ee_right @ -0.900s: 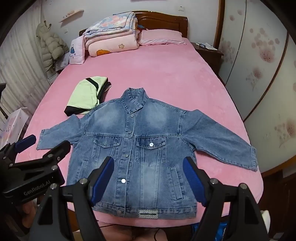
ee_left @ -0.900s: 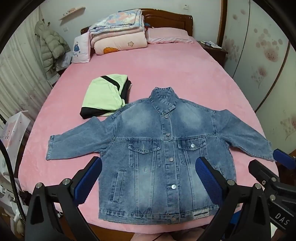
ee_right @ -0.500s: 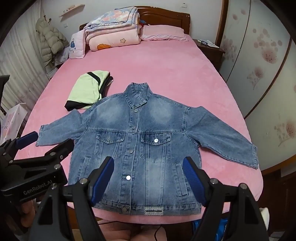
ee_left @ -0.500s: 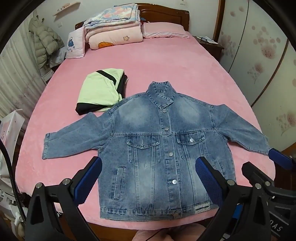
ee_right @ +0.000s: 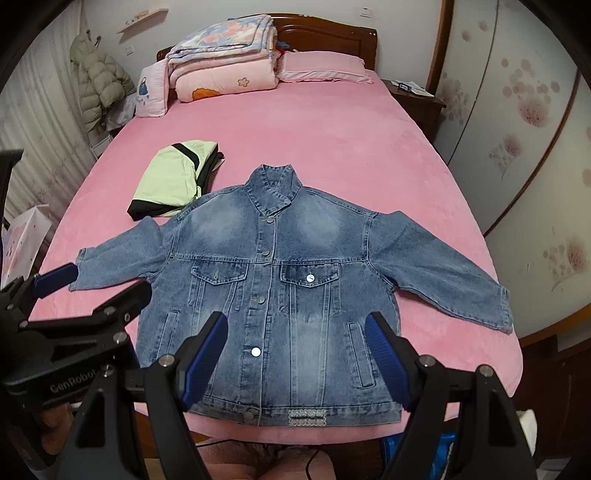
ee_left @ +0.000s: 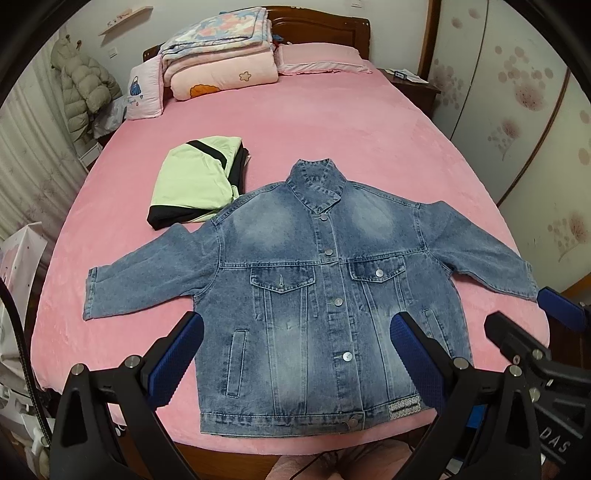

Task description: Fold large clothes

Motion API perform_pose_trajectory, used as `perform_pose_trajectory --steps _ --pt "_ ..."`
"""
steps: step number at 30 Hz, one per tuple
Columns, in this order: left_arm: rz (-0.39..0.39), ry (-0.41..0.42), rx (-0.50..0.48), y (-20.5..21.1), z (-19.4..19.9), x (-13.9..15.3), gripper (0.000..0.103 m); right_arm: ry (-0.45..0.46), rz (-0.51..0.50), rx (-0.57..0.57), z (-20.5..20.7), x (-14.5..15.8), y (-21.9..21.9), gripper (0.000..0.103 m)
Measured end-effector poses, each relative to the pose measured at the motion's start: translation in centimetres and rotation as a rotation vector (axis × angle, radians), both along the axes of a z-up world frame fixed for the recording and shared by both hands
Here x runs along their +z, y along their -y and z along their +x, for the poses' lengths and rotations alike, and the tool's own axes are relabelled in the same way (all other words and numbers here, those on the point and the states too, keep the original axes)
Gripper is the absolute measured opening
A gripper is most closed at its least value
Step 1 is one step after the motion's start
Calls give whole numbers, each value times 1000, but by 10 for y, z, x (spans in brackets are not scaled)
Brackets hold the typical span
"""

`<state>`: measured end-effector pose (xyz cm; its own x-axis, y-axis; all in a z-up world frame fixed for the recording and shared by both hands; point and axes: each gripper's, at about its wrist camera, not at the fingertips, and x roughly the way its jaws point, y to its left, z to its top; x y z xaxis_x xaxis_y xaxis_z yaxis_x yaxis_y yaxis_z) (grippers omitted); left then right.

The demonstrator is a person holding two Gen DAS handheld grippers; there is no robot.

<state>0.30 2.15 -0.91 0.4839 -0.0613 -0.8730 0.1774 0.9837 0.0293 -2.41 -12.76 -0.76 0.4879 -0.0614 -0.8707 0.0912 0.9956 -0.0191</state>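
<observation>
Jacket: faded blue denim, matt, coarse weave; shiny metal buttons.
Bed cover: pink plush cloth, soft nap, matt.
Folded garment: smooth pale green cloth with black trim.
Headboard: dark wood, glossy varnish.
Left gripper: matt black plastic; blue textured pads; metal screws.
Right gripper: same finish.
Quilts: soft printed cloth.

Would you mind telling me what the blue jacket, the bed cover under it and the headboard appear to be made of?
Jacket: denim, probably cotton, with a faded wash; pale patches, stitched seams and shiny, seemingly metal buttons show it.
Bed cover: soft plush or fleece by its look; matte pink with a faint nap, though the exact fibre is unclear.
Headboard: dark reddish-brown wood or wood veneer, with a glossy finish.
</observation>
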Motion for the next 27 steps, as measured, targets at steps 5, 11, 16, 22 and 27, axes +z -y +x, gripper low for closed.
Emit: perform_pose_trajectory --steps 5,11,16,22,27 --pt "-1 23 -11 3 -5 6 100 19 13 -25 -2 3 5 77" --pt "-7 43 -23 7 -8 12 100 23 29 -46 -4 4 12 77" --pt "-17 51 -42 8 -9 14 100 31 36 -68 -7 7 15 77" --pt "-51 53 -77 8 -9 16 100 21 28 -100 -7 7 17 77" --pt "-45 38 -89 11 -5 15 100 23 8 -124 -8 9 15 77"
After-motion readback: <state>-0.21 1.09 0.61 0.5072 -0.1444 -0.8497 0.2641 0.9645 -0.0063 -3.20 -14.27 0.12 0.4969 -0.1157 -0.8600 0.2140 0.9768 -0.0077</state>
